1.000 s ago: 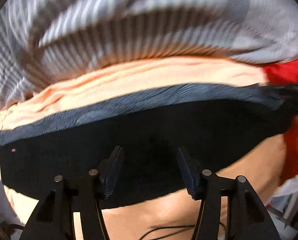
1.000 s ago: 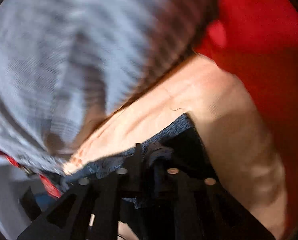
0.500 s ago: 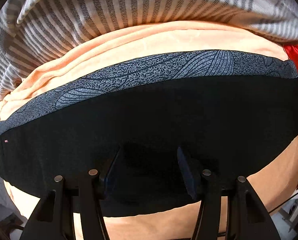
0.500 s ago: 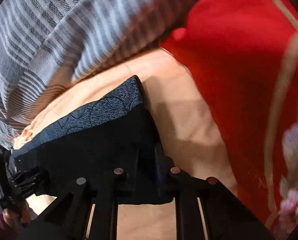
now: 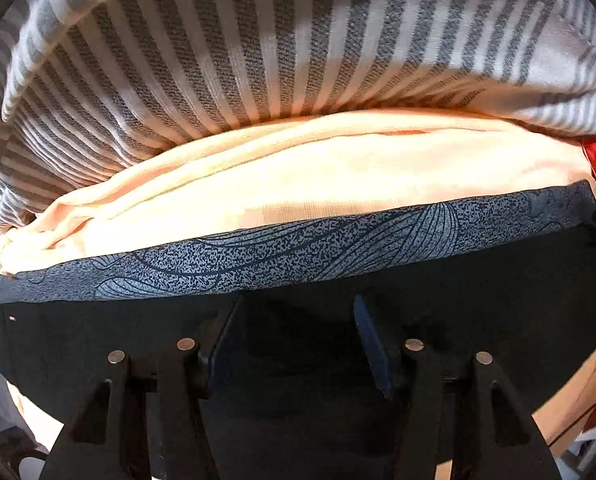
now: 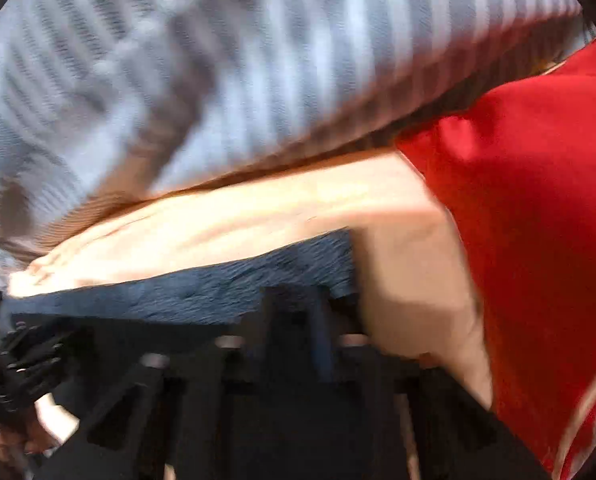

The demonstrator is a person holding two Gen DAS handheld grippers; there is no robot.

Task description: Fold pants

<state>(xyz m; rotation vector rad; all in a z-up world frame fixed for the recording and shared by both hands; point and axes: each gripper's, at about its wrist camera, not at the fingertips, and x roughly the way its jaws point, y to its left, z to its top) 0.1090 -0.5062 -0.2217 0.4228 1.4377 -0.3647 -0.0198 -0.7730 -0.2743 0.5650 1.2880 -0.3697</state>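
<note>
The black pants (image 5: 477, 304) lie folded on a peach sheet, with a grey patterned band (image 5: 298, 256) along their far edge. My left gripper (image 5: 294, 320) is open just above the black cloth, its fingers (image 5: 367, 340) apart with nothing between them. In the blurred right wrist view the pants (image 6: 202, 296) show with the band uppermost. My right gripper (image 6: 294, 312) sits at their right corner with its fingers close together; cloth seems pinched there. The left gripper also shows in the right wrist view (image 6: 26, 364) at the far left.
A peach sheet (image 5: 298, 176) covers the surface under the pants. A grey-and-white striped quilt (image 5: 258, 48) is bunched up behind it. A red fabric (image 6: 537, 208) lies to the right of the pants.
The left gripper has moved closer to the pants, staying open. The right gripper has swung at the pants' right corner and its view is now blurred.
</note>
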